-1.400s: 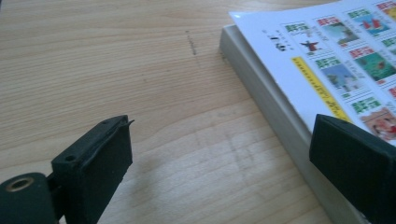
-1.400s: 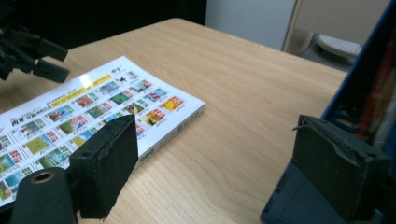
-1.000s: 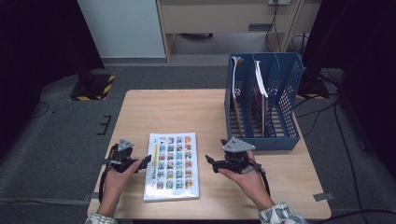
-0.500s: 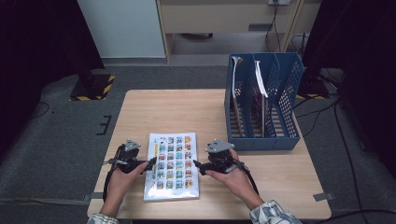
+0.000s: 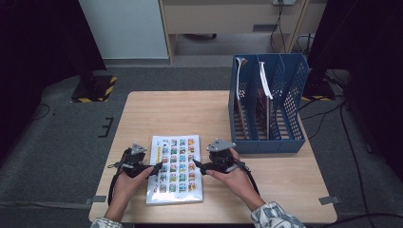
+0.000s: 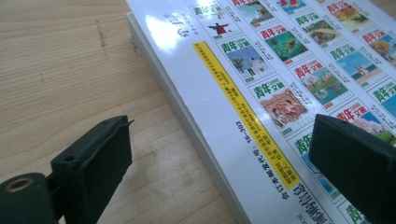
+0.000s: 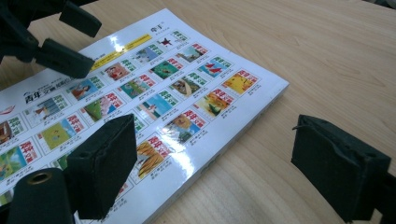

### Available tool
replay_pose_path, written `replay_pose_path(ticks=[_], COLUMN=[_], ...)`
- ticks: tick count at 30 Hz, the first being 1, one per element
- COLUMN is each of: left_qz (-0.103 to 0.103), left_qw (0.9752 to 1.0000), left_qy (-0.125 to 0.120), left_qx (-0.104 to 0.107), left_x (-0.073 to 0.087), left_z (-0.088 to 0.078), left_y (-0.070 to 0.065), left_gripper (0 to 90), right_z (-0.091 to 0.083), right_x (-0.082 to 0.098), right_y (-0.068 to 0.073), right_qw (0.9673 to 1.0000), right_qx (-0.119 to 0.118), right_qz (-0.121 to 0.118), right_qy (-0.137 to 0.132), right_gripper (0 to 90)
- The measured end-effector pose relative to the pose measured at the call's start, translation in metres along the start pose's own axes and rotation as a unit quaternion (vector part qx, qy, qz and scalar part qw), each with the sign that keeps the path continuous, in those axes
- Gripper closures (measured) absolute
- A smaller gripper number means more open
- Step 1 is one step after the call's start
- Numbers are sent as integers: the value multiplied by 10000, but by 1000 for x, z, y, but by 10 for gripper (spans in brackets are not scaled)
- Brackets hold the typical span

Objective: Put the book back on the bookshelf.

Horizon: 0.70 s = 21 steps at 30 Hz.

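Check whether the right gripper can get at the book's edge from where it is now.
Probably yes: the right gripper is open, its jaws straddling the book's edge, with bare table beside it.

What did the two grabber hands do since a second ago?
Both grippers closed in on the book from its two sides. The right gripper slid left across the table to the book's right edge; the left gripper moved right to its left edge. Each now straddles an edge with open jaws, nothing gripped yet. The book and the blue file rack stayed put.
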<state>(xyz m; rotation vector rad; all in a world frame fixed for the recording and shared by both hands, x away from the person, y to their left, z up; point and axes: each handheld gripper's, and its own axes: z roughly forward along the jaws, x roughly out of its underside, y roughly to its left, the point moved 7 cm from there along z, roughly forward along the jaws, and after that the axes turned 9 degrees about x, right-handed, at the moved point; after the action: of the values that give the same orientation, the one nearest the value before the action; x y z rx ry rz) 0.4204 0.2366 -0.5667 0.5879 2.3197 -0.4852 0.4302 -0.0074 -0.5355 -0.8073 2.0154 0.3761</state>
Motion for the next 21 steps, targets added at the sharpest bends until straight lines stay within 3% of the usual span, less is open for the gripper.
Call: replay_pose_path(ticks=[21], left_qz=[-89], left_qw=[9999], left_qy=[63], left_qx=[14], left_x=[1], left_z=[7], left_y=[-1], left_gripper=[33], right_z=[20], right_x=[4], right_y=[12], right_qw=[9993], right_qx=[-246], right_qz=[52], right_qy=[271], right_gripper=[138])
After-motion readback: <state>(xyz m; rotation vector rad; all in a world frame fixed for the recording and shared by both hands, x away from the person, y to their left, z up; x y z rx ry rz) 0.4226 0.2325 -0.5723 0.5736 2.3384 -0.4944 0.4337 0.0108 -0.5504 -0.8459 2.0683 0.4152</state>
